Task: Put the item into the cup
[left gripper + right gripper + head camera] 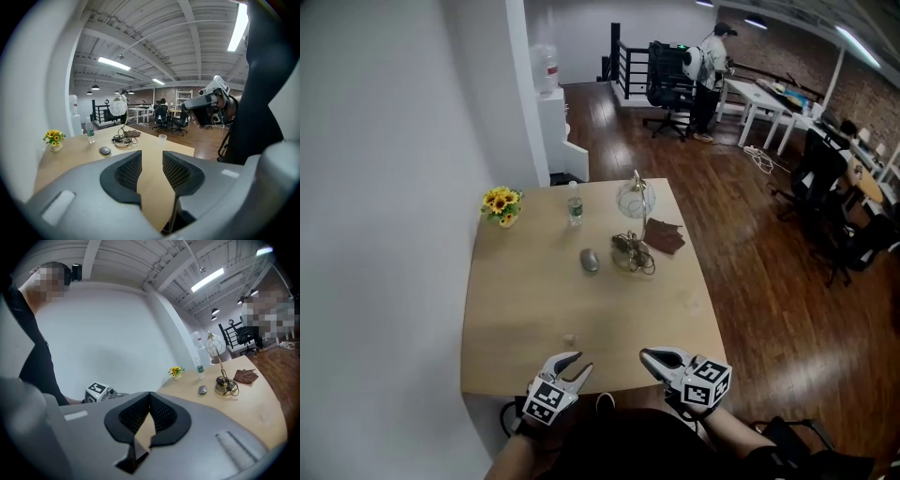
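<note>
Task not started: left gripper (579, 364) open & empty, right gripper (649, 356) closed on nothing, both at bottom of frame; cup (162, 137) empty-looking on tabletop (534, 309).

Was an open-plan office: white desks (761, 97), swivel chairs (667, 77), brick wall (792, 42), ceiling strip lights (114, 63), wood floor (750, 253), water cooler (546, 67) in the corner.

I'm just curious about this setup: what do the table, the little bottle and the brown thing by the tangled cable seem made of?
Table: light wood or wood-look laminate, matte; even pale tan top.
Bottle: probably clear plastic; see-through body with a label band.
Brown thing: likely cloth or leather; dull and crumpled, too small to tell which.
</note>
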Demonstrator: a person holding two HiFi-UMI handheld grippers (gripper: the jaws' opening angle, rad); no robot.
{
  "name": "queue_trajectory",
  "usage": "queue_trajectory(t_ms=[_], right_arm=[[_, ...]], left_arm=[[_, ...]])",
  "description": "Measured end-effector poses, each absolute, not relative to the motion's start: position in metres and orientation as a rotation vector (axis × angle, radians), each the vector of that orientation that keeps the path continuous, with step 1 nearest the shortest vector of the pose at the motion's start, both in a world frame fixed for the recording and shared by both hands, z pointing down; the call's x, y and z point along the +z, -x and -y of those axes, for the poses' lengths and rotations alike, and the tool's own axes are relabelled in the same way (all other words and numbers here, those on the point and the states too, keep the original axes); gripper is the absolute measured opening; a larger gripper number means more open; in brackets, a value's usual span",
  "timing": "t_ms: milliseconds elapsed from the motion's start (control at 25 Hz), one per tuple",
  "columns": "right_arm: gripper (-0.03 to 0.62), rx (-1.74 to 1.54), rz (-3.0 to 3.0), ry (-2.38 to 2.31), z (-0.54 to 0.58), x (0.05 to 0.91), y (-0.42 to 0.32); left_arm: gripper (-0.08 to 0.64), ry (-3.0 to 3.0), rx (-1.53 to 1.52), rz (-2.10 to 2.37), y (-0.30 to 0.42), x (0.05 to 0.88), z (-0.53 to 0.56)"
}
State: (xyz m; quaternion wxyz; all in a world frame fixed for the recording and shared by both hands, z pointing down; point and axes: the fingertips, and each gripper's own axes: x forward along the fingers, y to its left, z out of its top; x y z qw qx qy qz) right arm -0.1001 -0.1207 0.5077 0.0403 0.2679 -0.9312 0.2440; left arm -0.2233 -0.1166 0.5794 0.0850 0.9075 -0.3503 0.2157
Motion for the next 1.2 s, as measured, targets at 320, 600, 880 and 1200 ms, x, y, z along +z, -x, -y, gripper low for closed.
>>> queue_trajectory(t_ms=[320, 600, 880, 1200], right_arm=[[0.008, 0.745, 2.823, -0.872, 0.164, 0.509, 0.128], [0.009, 0.74, 2.803, -0.849, 0.184, 0.517, 0.14], [0.012, 0.733, 2.754, -0.78, 0.197, 0.541, 0.146], [0.089, 0.804, 2.692, -0.781, 0.206, 0.564, 0.138]], left_arm=[[0.133, -2.714, 0.71, 0.998, 0.254, 0.606, 0.162], [0.133, -2.605, 0.886, 1.031, 0.281, 0.664, 0.186], [0.133, -2.495, 1.167, 0.983, 0.301, 0.731, 0.209], [0.121, -2.352, 1.317, 0.845, 0.279, 0.795, 0.217]])
